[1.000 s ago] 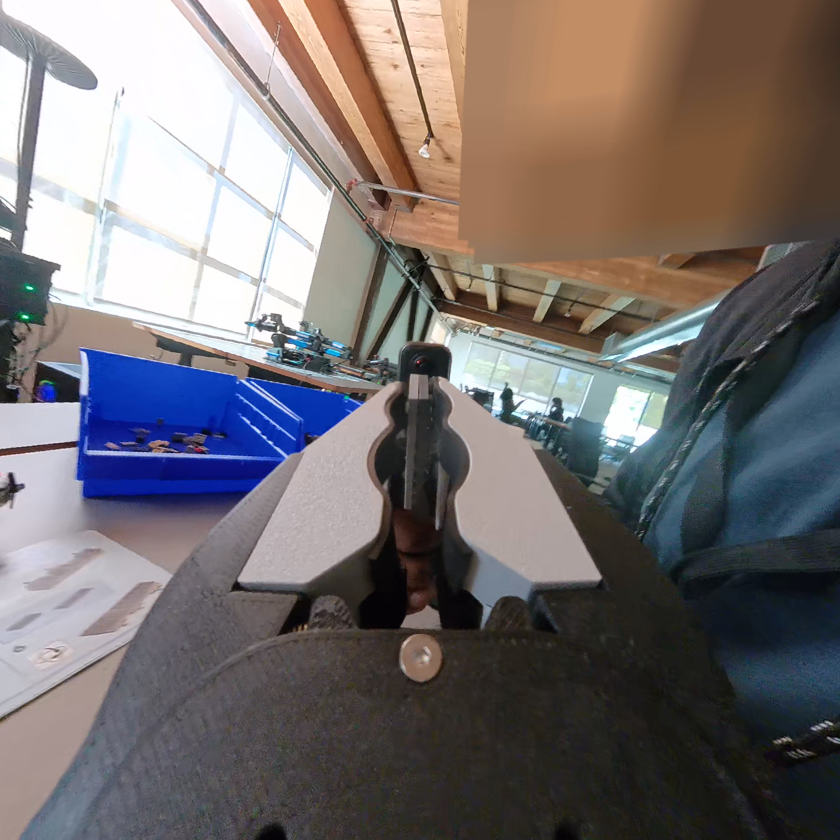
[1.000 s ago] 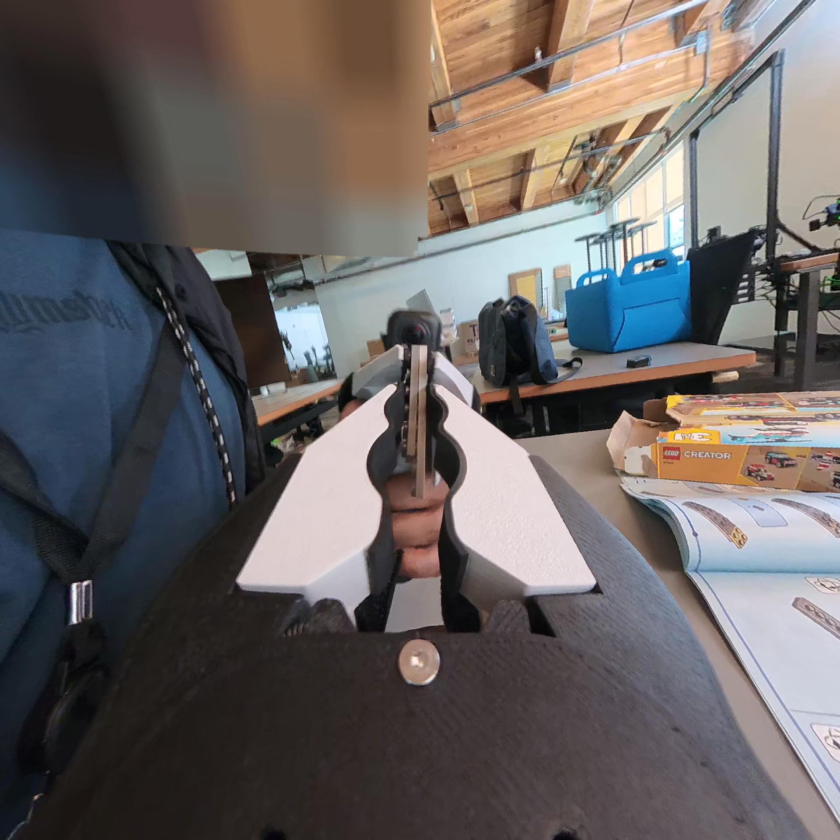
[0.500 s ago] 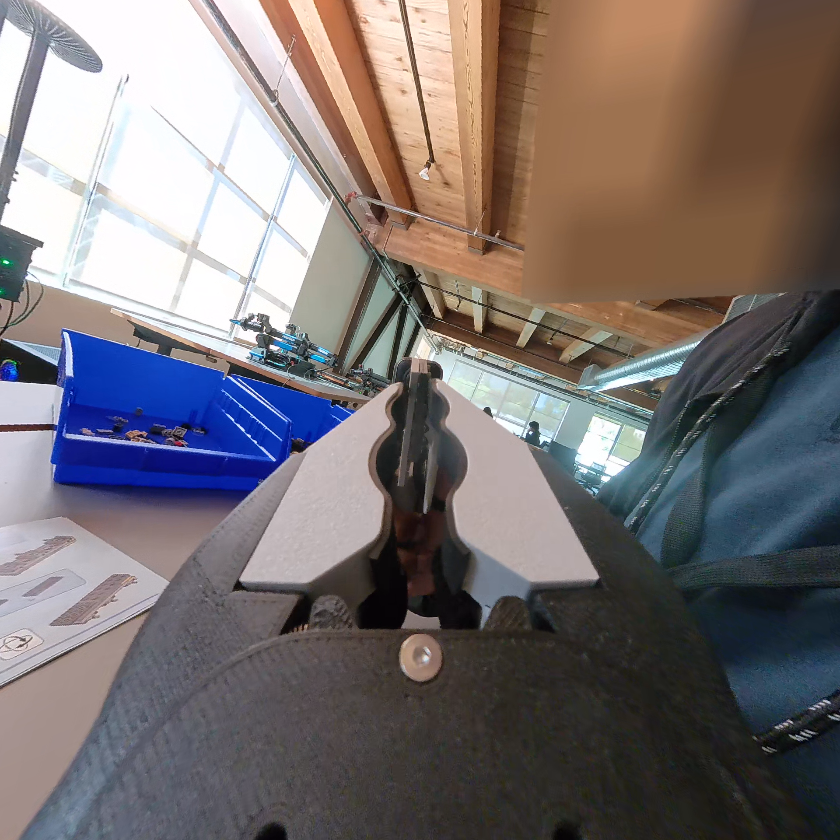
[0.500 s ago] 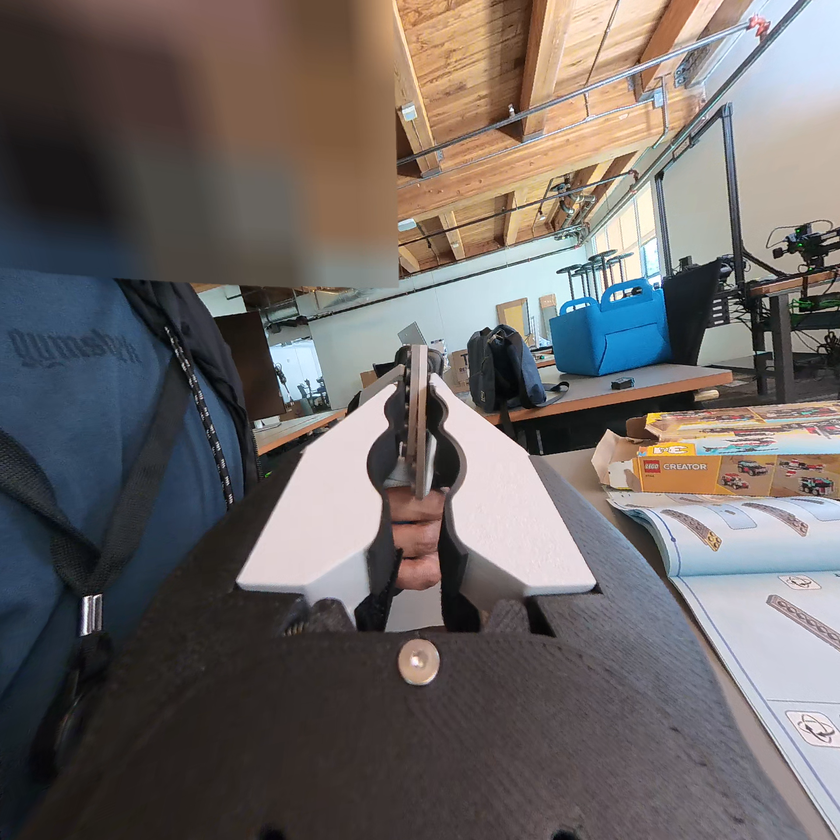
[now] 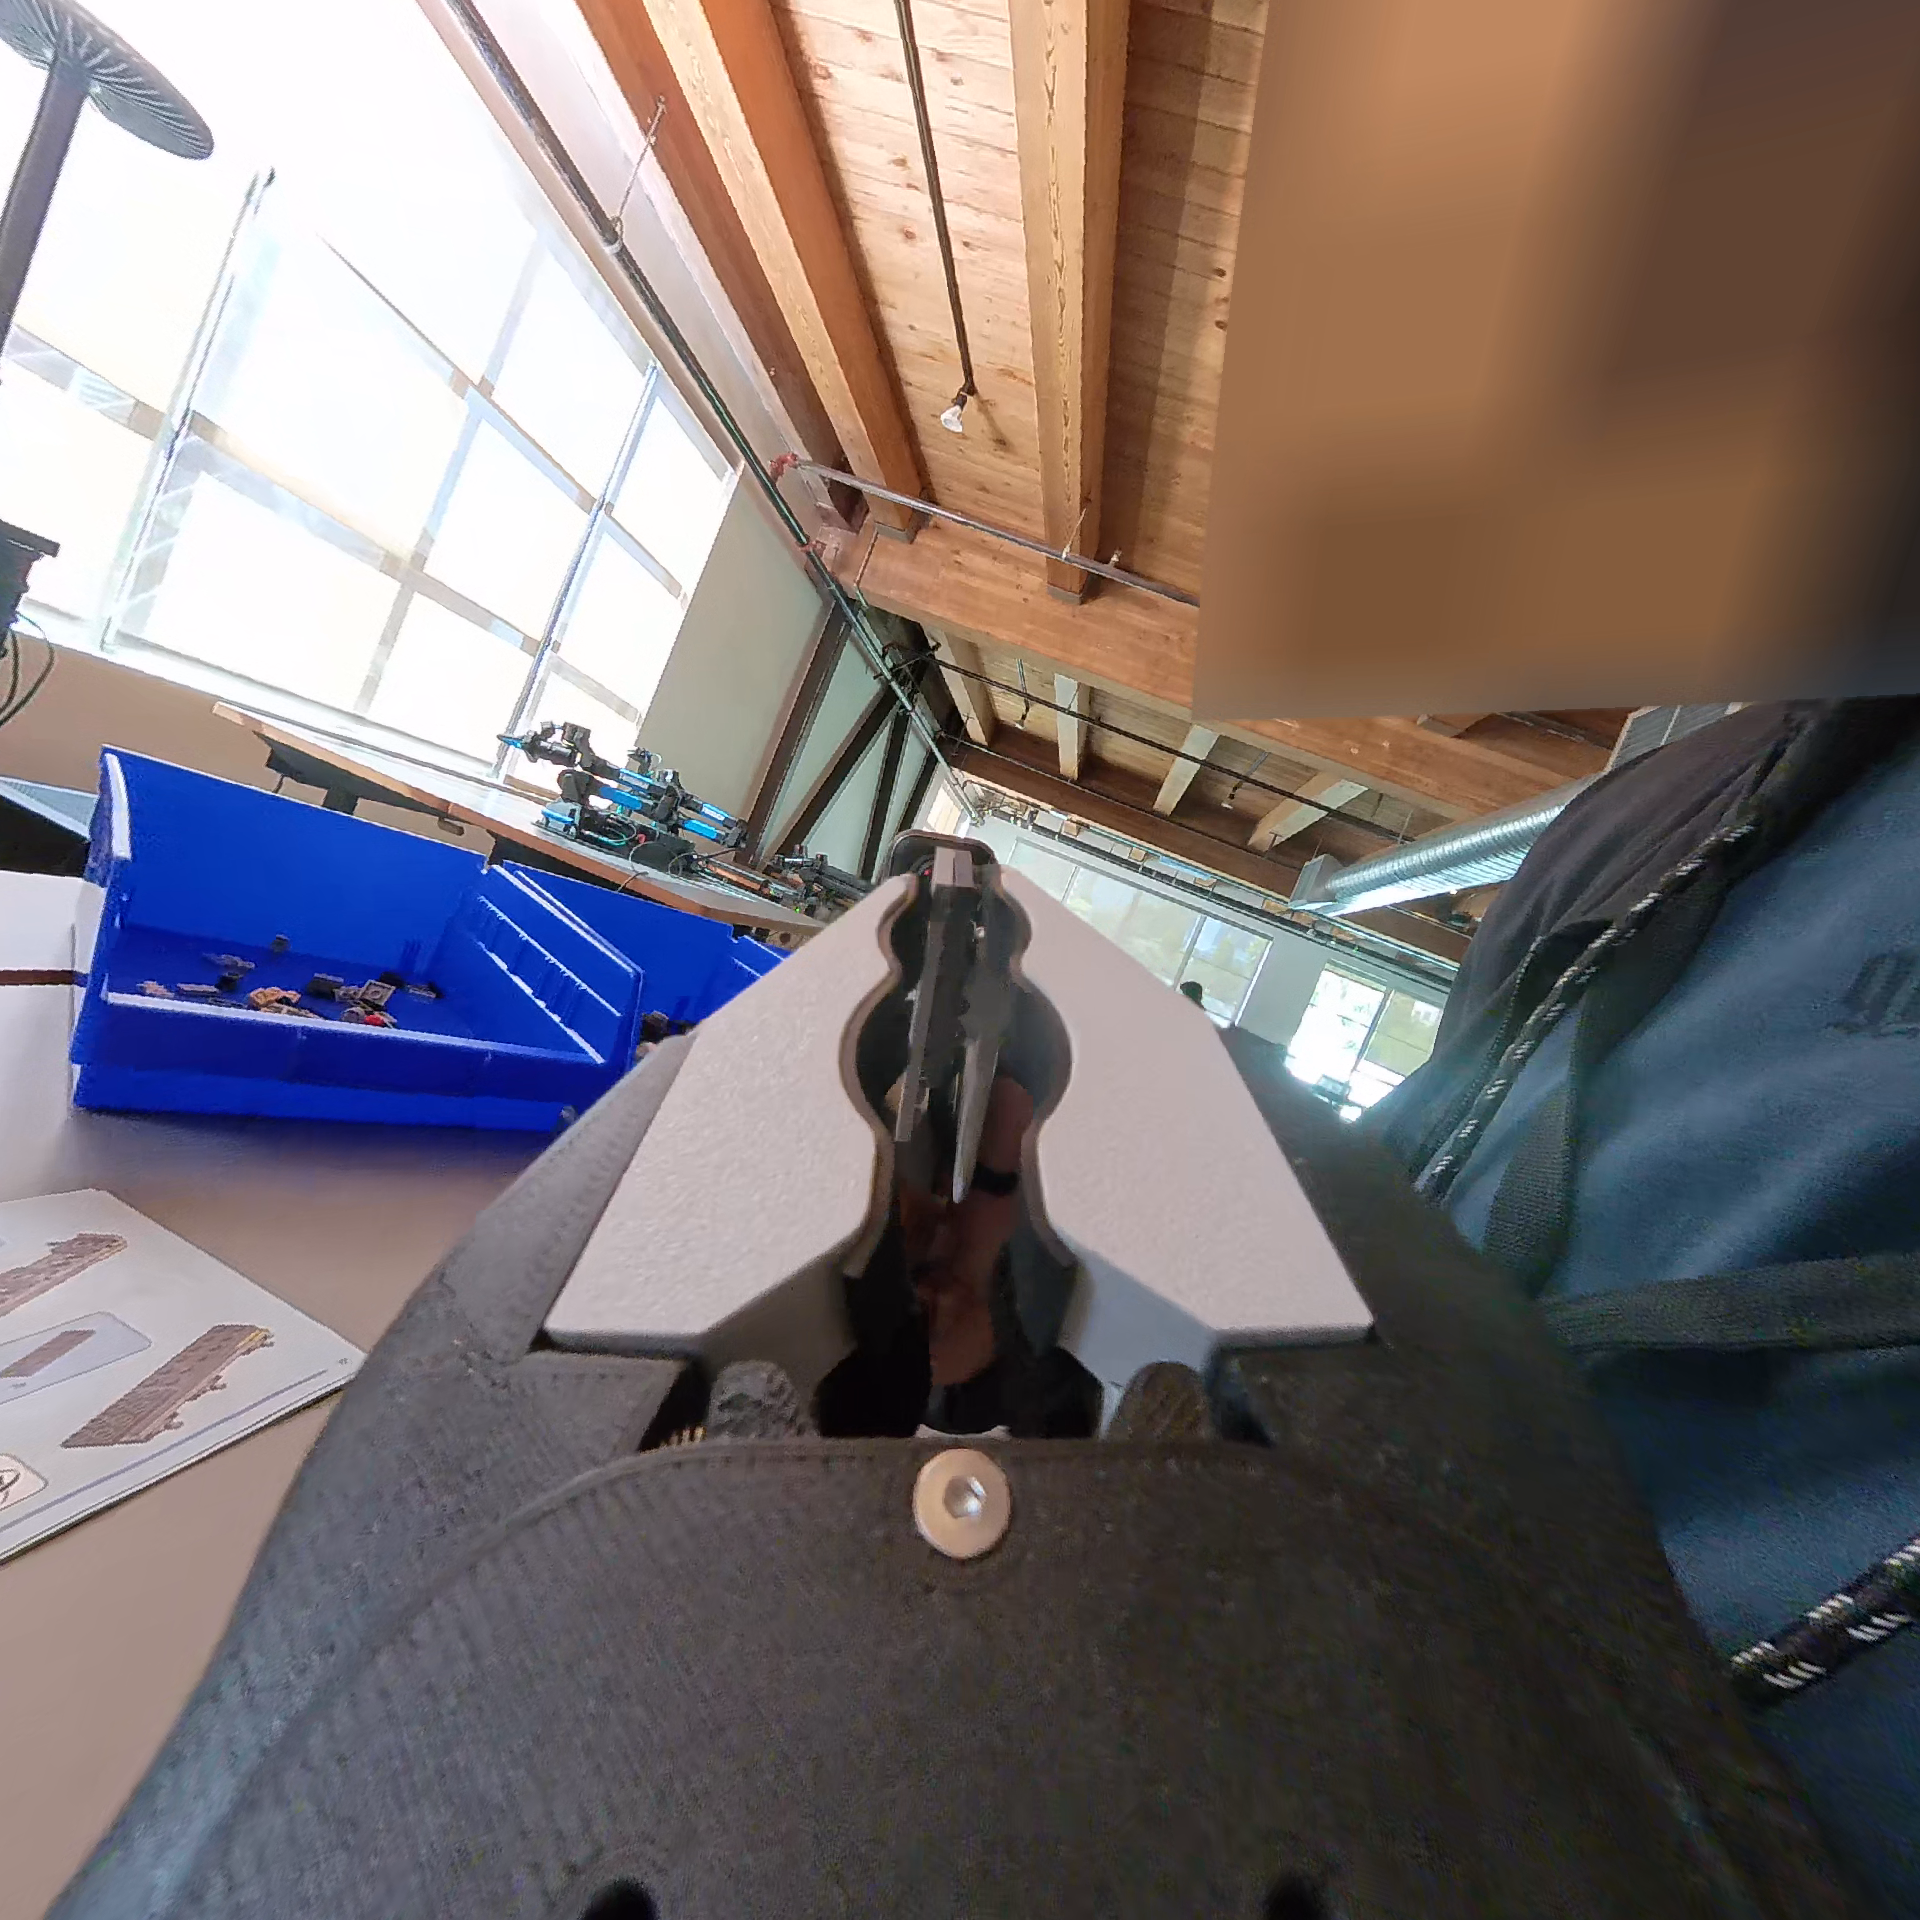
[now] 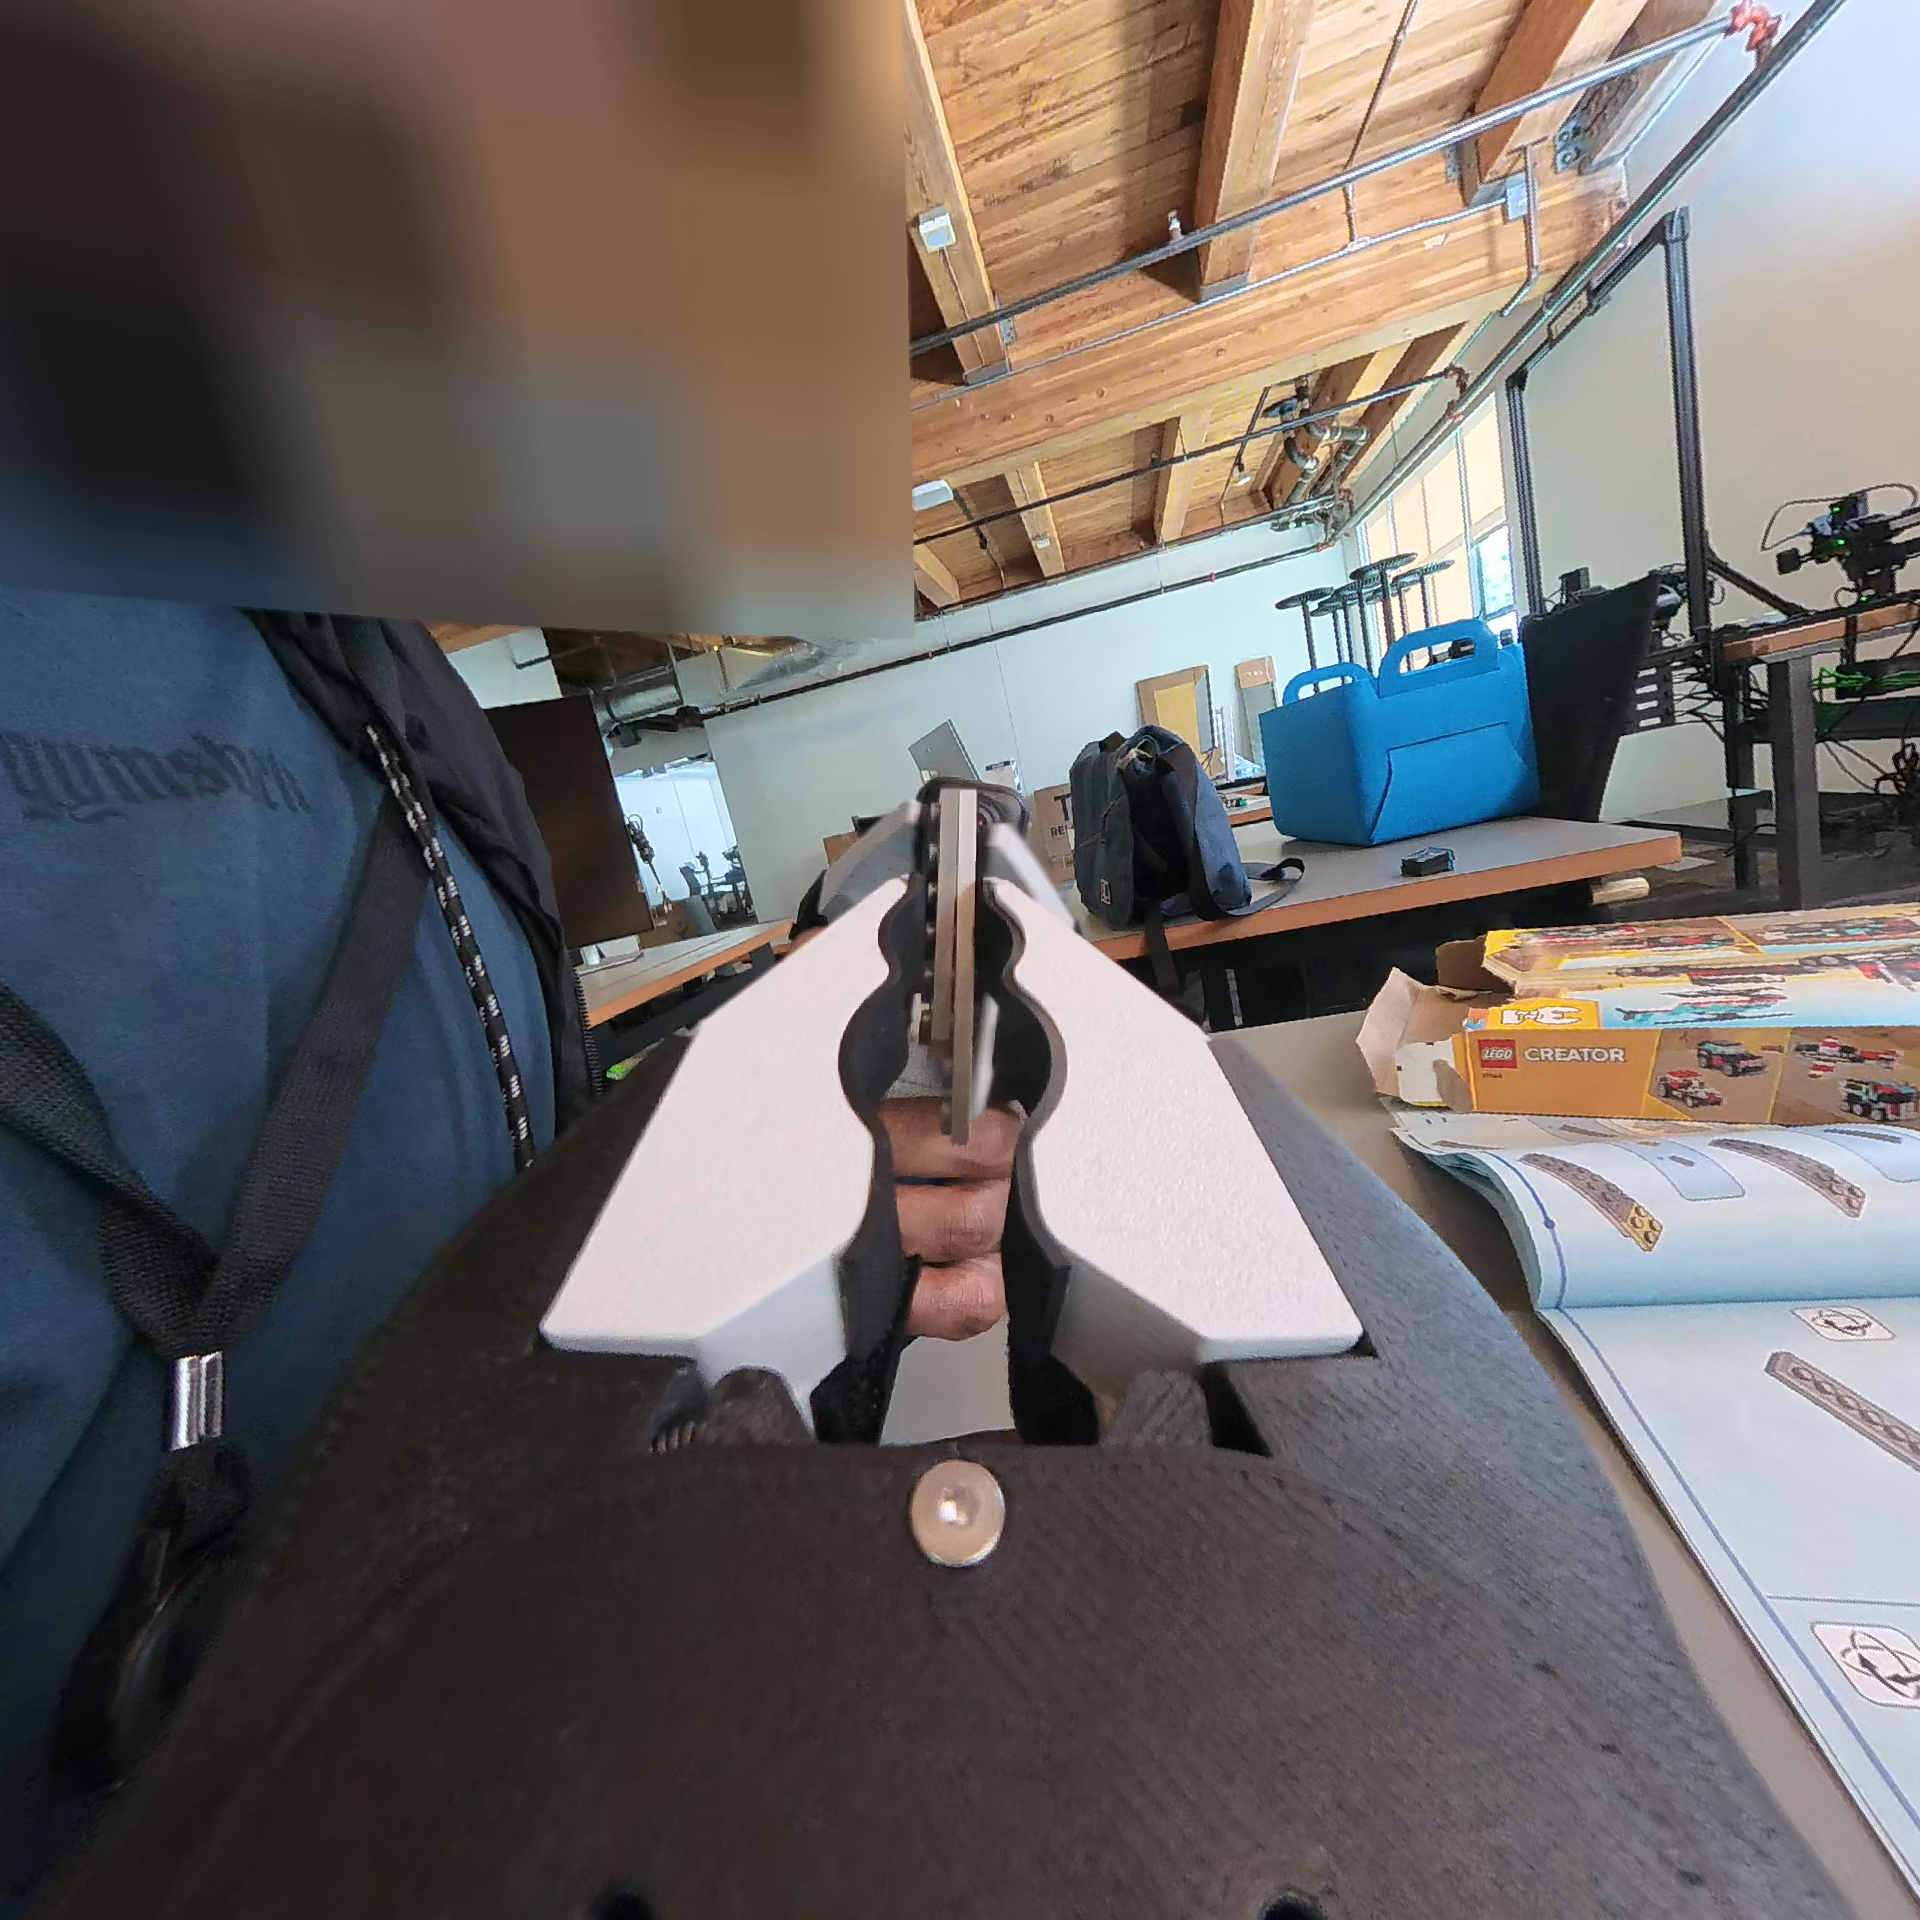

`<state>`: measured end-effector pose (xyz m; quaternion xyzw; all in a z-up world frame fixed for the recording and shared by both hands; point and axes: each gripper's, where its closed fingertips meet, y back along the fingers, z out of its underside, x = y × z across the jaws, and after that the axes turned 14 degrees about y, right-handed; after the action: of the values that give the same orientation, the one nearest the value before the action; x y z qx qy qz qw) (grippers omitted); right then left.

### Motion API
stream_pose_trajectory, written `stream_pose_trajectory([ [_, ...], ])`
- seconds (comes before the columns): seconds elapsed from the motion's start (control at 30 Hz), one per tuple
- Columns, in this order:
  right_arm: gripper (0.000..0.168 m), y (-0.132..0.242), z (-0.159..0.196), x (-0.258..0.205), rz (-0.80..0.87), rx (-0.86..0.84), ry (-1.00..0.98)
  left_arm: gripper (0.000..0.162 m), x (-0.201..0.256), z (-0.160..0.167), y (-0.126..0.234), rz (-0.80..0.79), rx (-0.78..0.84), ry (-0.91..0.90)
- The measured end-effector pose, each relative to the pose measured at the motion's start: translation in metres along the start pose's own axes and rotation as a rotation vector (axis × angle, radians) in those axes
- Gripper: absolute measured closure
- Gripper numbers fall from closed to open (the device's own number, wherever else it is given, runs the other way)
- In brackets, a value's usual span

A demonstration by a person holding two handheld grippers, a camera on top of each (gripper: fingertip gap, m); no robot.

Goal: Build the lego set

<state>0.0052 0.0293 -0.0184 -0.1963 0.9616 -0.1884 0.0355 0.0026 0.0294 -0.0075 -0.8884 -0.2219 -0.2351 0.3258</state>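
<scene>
My two grippers point at each other, tip to tip, in front of a person's chest. The left gripper (image 5: 954,883) is shut on thin grey flat lego plates (image 5: 920,1039) seen edge-on between its jaws. The right gripper (image 6: 951,831) is shut on the same kind of thin grey plates (image 6: 966,997). Beyond the right gripper's tips I see the other gripper's white fingers (image 6: 883,857) and the hand (image 6: 951,1216) holding it. How the plates join is hidden. A blue bin (image 5: 312,1049) on the table holds several loose lego pieces (image 5: 312,992).
An open instruction booklet lies on the table (image 5: 135,1340), also in the right wrist view (image 6: 1714,1247). A yellow lego box (image 6: 1662,1060) stands behind it. The person's blue top (image 6: 208,987) fills the space close beside the grippers. Other tables and bags stand farther off.
Both grippers stay shut on the grey plates and facing each other. Both views have tilted a little, so the bin, booklet and box have shifted in view.
</scene>
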Motion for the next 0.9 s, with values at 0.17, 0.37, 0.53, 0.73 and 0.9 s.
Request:
stream_pose_trajectory([
  [0.17,0.159,-0.002,0.001,-0.001,-0.010,-0.003,-0.001,0.154,0.000,-0.001,0.002,-0.009,-0.004,-0.042],
  [0.37,0.159,-0.002,0.001,-0.003,-0.021,-0.006,-0.004,0.155,0.001,0.000,0.003,-0.022,-0.017,-0.098],
  [0.53,0.158,-0.003,0.001,-0.004,-0.026,-0.010,-0.003,0.155,0.002,0.000,0.003,-0.022,-0.014,-0.114],
  [0.73,0.150,-0.006,-0.001,-0.001,-0.002,-0.022,-0.019,0.155,0.005,-0.006,0.006,0.005,0.008,-0.110],
  [0.9,0.143,-0.008,-0.011,0.001,0.009,-0.044,-0.006,0.154,0.009,-0.015,0.013,0.045,0.034,-0.093],
])
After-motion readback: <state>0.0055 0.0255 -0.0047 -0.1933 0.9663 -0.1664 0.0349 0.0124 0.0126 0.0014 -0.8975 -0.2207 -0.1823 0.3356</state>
